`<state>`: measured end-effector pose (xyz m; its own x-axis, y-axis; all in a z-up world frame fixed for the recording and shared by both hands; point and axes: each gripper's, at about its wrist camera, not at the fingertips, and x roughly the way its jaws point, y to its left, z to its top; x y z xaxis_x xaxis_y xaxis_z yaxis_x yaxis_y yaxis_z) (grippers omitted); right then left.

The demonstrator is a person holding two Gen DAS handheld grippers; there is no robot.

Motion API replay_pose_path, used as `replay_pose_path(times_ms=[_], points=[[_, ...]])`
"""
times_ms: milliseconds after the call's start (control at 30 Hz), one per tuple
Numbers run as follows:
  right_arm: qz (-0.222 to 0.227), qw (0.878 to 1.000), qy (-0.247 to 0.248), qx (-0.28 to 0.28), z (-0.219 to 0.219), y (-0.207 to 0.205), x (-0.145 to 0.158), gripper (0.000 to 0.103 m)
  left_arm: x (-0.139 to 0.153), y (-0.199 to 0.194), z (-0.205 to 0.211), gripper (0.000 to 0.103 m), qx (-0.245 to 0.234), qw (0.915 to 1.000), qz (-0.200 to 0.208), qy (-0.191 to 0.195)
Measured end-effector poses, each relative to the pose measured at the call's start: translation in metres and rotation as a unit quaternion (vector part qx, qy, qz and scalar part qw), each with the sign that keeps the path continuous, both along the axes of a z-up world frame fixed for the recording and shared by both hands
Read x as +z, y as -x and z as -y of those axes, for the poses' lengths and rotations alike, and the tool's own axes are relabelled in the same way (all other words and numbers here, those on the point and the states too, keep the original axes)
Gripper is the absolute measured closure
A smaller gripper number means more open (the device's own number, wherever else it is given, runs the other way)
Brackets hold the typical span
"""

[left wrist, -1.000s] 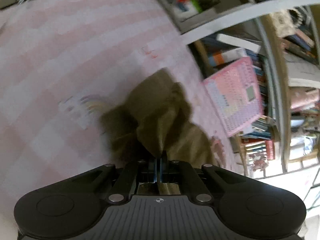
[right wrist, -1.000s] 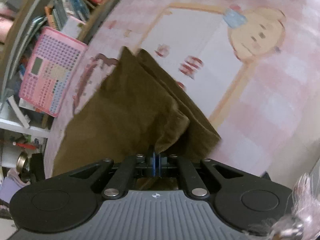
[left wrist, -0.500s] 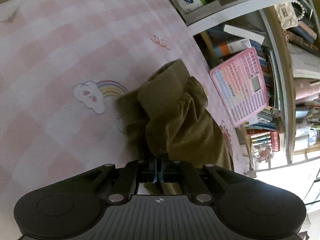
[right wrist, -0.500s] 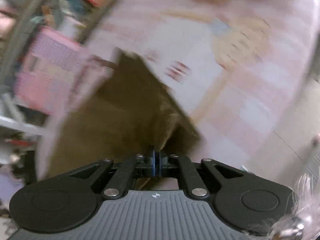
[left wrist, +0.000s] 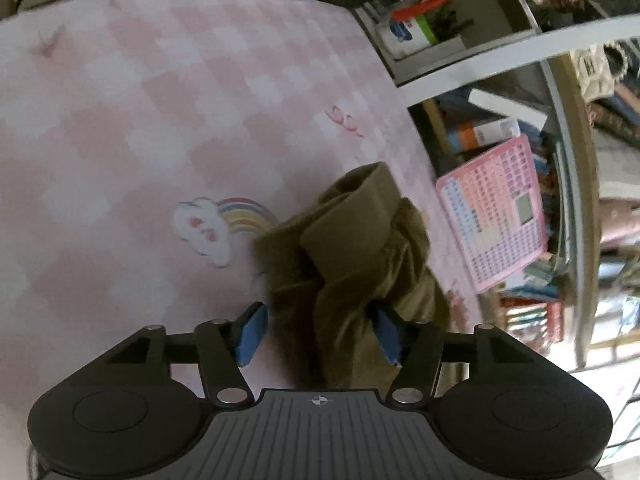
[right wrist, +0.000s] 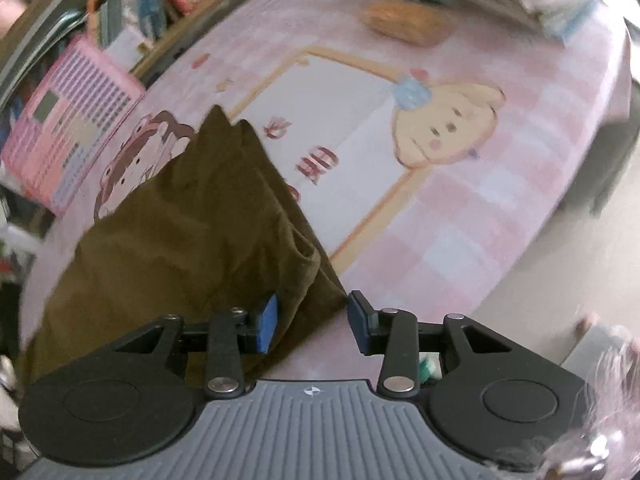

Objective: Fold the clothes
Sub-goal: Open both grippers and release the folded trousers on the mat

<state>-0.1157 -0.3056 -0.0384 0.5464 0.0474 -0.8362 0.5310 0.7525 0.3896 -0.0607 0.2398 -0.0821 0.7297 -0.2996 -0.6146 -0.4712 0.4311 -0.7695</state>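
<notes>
1. Left wrist view: a pink checked bedsheet (left wrist: 132,120) with a rainbow cloud print, bookshelves behind. The olive-brown garment (left wrist: 352,264) lies bunched on it; the left gripper (left wrist: 320,330) has just been opening, its fingers apart with cloth loose between them, so this looks like the release after a fold

2. Right wrist view: the same sheet (right wrist: 500,208) (cartoon prints, no legible writing). The right gripper (right wrist: 312,320) has likewise been opening, fingers apart around the garment's (right wrist: 180,240) corner. Next: back off, then regrasp an edge

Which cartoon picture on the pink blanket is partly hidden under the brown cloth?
The brown-haired cartoon face; the brown cloth overlaps it. The yellow dog shows fully.
</notes>
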Motion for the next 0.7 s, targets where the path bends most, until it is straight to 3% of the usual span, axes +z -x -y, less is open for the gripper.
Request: replay_pose_path(times_ms=[33,67,100,133,267,333,400,467,500,533,600,700], points=[[0.000,1.000,0.010,0.008,-0.004,-0.005,0.000,0.075,-0.002,-0.004,0.002,0.053,0.004,1.0000,-0.002,0.003],[-0.001,1.000,0.016,0.016,-0.007,-0.010,-0.001,0.082,-0.003,-0.010,0.004,0.071,0.007,0.9999,-0.009,0.001],[0.000,1.000,0.014,0.026,-0.008,-0.015,-0.003,0.089,-0.005,-0.015,0.005,0.082,0.004,0.9999,-0.014,0.000],[0.001,0.999,0.015,0.037,-0.009,-0.022,-0.004,0.090,-0.005,-0.021,0.008,0.086,-0.002,0.9999,-0.012,-0.006],[0.012,0.995,0.065,0.076,-0.014,-0.061,-0.001,0.091,0.014,-0.051,0.023,0.093,-0.037,0.9975,0.021,-0.056],[0.028,0.993,0.078,0.084,-0.011,-0.089,0.004,0.092,0.035,-0.060,0.033,0.094,-0.052,0.9939,0.054,-0.081],[0.062,0.990,0.084,0.093,-0.008,-0.111,0.019,0.092,0.062,-0.059,0.044,0.094,-0.056,0.9859,0.121,-0.101],[0.103,0.985,0.080,0.115,-0.005,-0.120,0.038,0.092,0.074,-0.050,0.045,0.094,-0.045,0.9784,0.183,-0.084],[0.117,0.982,0.075,0.125,-0.003,-0.123,0.044,0.092,0.070,-0.047,0.042,0.094,-0.031,0.9793,0.185,-0.076],[0.113,0.983,0.068,0.129,0.002,-0.124,0.042,0.092,0.060,-0.047,0.037,0.094,-0.013,0.9838,0.164,-0.071],[0.101,0.984,0.052,0.138,0.011,-0.128,0.036,0.092,0.027,-0.051,0.025,0.094,0.017,0.9947,0.085,-0.057],[0.048,0.987,0.019,0.155,0.020,-0.129,0.003,0.092,0.001,-0.053,0.028,0.093,0.032,0.9953,0.021,-0.089]])
